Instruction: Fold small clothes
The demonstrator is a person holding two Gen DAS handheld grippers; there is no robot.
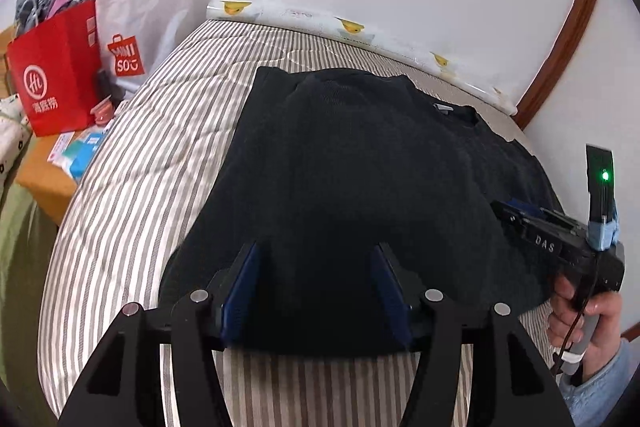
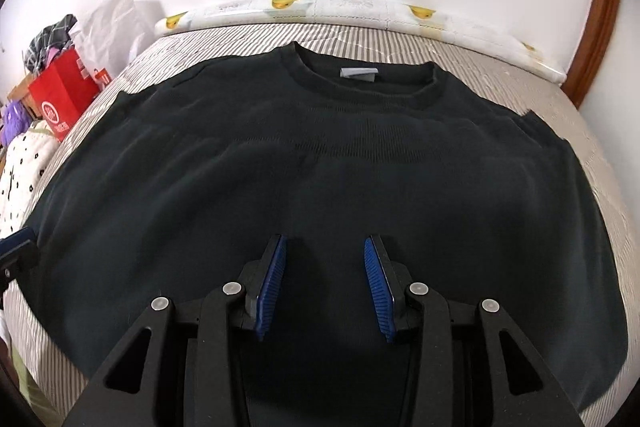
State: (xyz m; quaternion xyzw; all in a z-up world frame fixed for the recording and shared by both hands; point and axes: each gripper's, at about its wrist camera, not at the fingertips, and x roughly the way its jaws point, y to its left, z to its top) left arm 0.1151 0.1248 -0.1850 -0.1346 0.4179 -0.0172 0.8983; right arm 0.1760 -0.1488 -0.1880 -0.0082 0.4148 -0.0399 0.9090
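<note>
A black knit sweater [image 2: 320, 167] lies flat on the striped bed, collar and grey neck label [image 2: 359, 73] toward the wall. It also shows in the left wrist view [image 1: 352, 167]. My left gripper [image 1: 316, 255] is open and empty, its blue pads over the sweater's near hem on its left side. My right gripper [image 2: 325, 247] is open and empty, low over the sweater's lower middle. The right gripper's body [image 1: 560, 239] shows in the left wrist view at the right, held by a hand. The left gripper's edge [image 2: 16, 251] shows at the far left of the right wrist view.
The grey-and-white striped bed [image 1: 132, 187] meets a white wall, with a duck-print cushion strip [image 2: 352, 7] along it. Red and white shopping bags [image 1: 60, 67] and small boxes stand on a wooden stand to the left. A brown door frame [image 2: 600, 27] is at the right.
</note>
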